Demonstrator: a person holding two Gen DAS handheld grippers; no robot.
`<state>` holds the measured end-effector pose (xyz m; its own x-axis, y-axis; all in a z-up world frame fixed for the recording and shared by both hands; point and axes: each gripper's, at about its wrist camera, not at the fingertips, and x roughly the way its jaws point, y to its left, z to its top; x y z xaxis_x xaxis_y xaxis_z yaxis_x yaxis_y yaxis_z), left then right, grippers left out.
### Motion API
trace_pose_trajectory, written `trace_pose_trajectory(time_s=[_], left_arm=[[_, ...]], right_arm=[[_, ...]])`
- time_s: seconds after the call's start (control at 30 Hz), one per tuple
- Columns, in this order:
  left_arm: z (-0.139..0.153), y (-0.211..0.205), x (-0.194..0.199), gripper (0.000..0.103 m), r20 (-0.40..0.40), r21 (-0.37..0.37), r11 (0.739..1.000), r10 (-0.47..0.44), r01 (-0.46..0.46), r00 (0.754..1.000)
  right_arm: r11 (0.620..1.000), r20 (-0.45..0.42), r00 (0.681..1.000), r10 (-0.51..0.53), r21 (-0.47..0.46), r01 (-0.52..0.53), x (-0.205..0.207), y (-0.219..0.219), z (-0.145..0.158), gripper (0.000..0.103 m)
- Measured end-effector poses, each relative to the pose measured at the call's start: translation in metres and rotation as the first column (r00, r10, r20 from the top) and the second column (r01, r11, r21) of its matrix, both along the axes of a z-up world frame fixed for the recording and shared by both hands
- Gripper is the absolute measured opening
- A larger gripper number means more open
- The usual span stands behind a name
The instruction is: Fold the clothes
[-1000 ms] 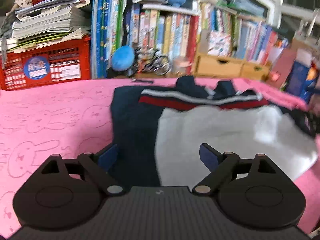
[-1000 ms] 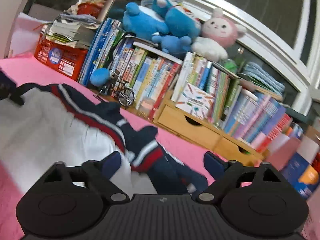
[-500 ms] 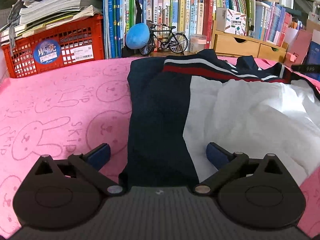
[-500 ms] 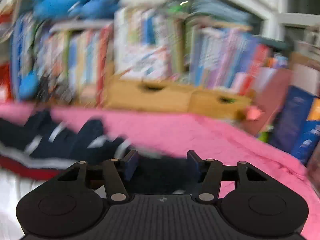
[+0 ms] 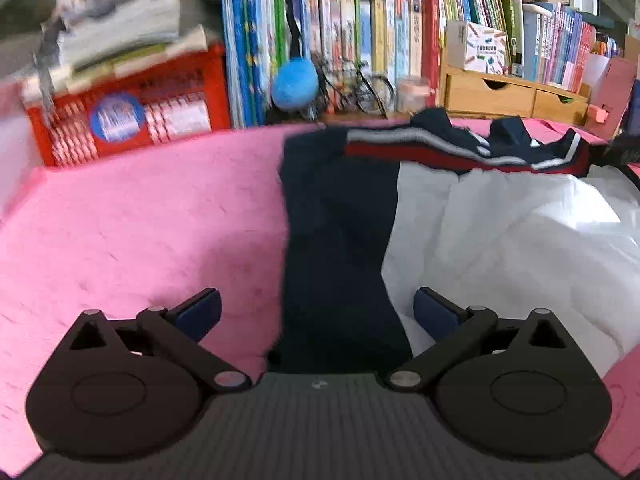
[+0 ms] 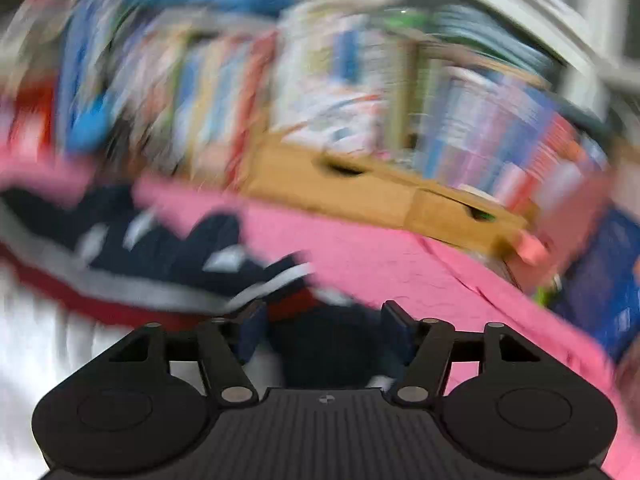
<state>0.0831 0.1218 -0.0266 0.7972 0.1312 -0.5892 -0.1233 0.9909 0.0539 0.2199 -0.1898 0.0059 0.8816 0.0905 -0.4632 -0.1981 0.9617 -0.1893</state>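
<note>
Jacket (image 5: pixel 340 240): matt navy and white cloth, lying between the wide fingers. Blanket (image 5: pixel 140 220): pink fuzzy fleece, left of them. Drawer box (image 5: pixel 512 96): smooth pale wood, far ahead; crate (image 5: pixel 132 120): red plastic.

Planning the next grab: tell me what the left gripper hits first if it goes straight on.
Likely the garment's navy panel. The left gripper, wide open, points down at it, with the dark cloth running between its fingers. Depth is unclear, so contact distance can't be judged.

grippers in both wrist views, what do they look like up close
Both match. The left gripper and the right gripper each have a ribbed dark grey body, two round black side discs, black linkage arms with silver pivot pins, and dark blue finger pads. No cables, hands or sleeves show.
</note>
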Motion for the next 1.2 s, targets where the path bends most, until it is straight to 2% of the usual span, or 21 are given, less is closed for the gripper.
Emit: trace_pose_trajectory(time_s=[0.03, 0.1, 0.17, 0.23, 0.33, 0.37, 0.4, 0.43, 0.5, 0.53, 0.57, 0.67, 0.77, 0.83, 0.9, 0.97, 1.03, 1.07, 1.1, 1.13, 1.2], left_arm=[[0.009, 0.001, -0.002, 0.102, 0.024, 0.016, 1.0, -0.001, 0.0, 1.0], [0.032, 0.007, 0.0, 0.103, 0.095, -0.002, 1.0, -0.023, 0.023, 0.995], [0.044, 0.012, 0.017, 0.103, 0.125, -0.07, 0.995, -0.062, 0.071, 0.99], [0.05, 0.016, 0.039, 0.103, 0.139, -0.138, 0.983, -0.103, 0.122, 0.985], [0.028, 0.01, 0.084, 0.103, 0.034, -0.172, 0.977, -0.126, 0.13, 0.991], [0.019, 0.008, 0.094, 0.102, -0.009, -0.179, 0.977, -0.117, 0.114, 0.993], [0.01, 0.006, 0.104, 0.092, -0.049, -0.185, 0.978, -0.108, 0.097, 0.993], [0.01, 0.003, 0.102, 0.085, -0.036, -0.184, 0.98, -0.085, 0.077, 0.996], [0.01, -0.003, 0.098, 0.041, -0.01, -0.18, 0.983, -0.038, 0.036, 0.999], [0.016, -0.009, 0.095, 0.033, 0.015, -0.145, 0.989, 0.001, 0.002, 1.0], [0.024, -0.012, 0.093, 0.018, 0.057, -0.127, 0.992, 0.007, 0.001, 0.998], [0.045, -0.02, 0.09, 0.017, 0.181, -0.075, 0.997, 0.021, -0.008, 0.983], [0.059, -0.021, 0.104, 0.016, 0.243, -0.068, 0.997, 0.05, -0.034, 0.969], [0.055, -0.018, 0.118, 0.019, 0.231, -0.055, 0.997, 0.063, -0.051, 0.971], [0.045, -0.014, 0.133, 0.031, 0.193, -0.042, 0.997, 0.078, -0.071, 0.978], [0.027, -0.01, 0.149, 0.036, 0.102, -0.025, 0.995, 0.102, -0.1, 0.99], [0.015, -0.001, 0.15, 0.046, 0.045, -0.047, 0.994, 0.103, -0.101, 0.994], [0.013, 0.004, 0.147, 0.058, 0.052, -0.069, 0.992, 0.106, -0.102, 0.993], [0.015, 0.008, 0.142, 0.064, 0.063, -0.081, 0.991, 0.108, -0.103, 0.992], [0.018, 0.012, 0.137, 0.067, 0.08, -0.08, 0.991, 0.112, -0.105, 0.991], [0.03, 0.02, 0.127, 0.075, 0.119, -0.051, 0.991, 0.129, -0.124, 0.984]], right_arm=[[0.999, 0.022, 0.999, 0.031, 0.036, -0.032, -0.004, -0.011, 0.007, 0.066], [0.993, 0.032, 0.993, 0.113, 0.012, -0.113, -0.01, -0.021, 0.012, 0.085], [0.984, 0.03, 0.984, 0.177, -0.037, -0.176, -0.012, -0.025, 0.013, 0.087], [0.978, -0.019, 0.978, 0.206, -0.036, -0.206, -0.007, -0.026, 0.004, 0.089], [0.973, -0.093, 0.969, 0.231, 0.036, -0.228, 0.002, -0.026, -0.01, 0.093], [0.972, -0.108, 0.966, 0.234, 0.055, -0.229, 0.003, -0.025, -0.015, 0.082], [0.974, -0.122, 0.967, 0.223, 0.057, -0.218, 0.003, -0.022, -0.02, 0.053], [0.977, -0.136, 0.968, 0.213, 0.058, -0.207, 0.003, -0.019, -0.025, 0.048], [0.98, -0.085, 0.976, 0.199, 0.005, -0.199, -0.008, -0.012, -0.023, 0.027], [0.979, -0.064, 0.977, 0.202, 0.016, -0.201, -0.013, -0.011, -0.017, 0.024], [0.979, -0.043, 0.978, 0.204, 0.027, -0.203, -0.018, -0.011, -0.011, 0.016], [0.978, 0.041, 0.978, 0.204, 0.039, -0.205, -0.03, -0.011, 0.013, 0.013], [0.977, 0.119, 0.973, 0.196, 0.059, -0.204, -0.027, -0.012, 0.036, 0.013], [0.978, 0.153, 0.972, 0.176, 0.083, -0.19, -0.016, -0.013, 0.045, 0.014], [0.983, 0.135, 0.98, 0.148, 0.09, -0.16, 0.003, -0.014, 0.039, 0.021], [0.99, 0.047, 0.992, 0.114, 0.083, -0.118, 0.025, -0.014, 0.016, 0.025], [0.995, -0.076, 0.993, 0.094, 0.05, -0.09, 0.043, -0.013, -0.016, 0.029], [0.995, -0.12, 0.988, 0.092, 0.036, -0.089, 0.048, -0.012, -0.032, 0.033], [0.996, -0.148, 0.985, 0.09, 0.025, -0.087, 0.051, -0.01, -0.037, 0.034], [0.997, -0.136, 0.987, 0.082, 0.016, -0.08, 0.05, -0.009, -0.036, 0.036], [0.997, -0.12, 0.991, 0.064, -0.025, -0.067, 0.048, -0.007, -0.037, 0.052]])
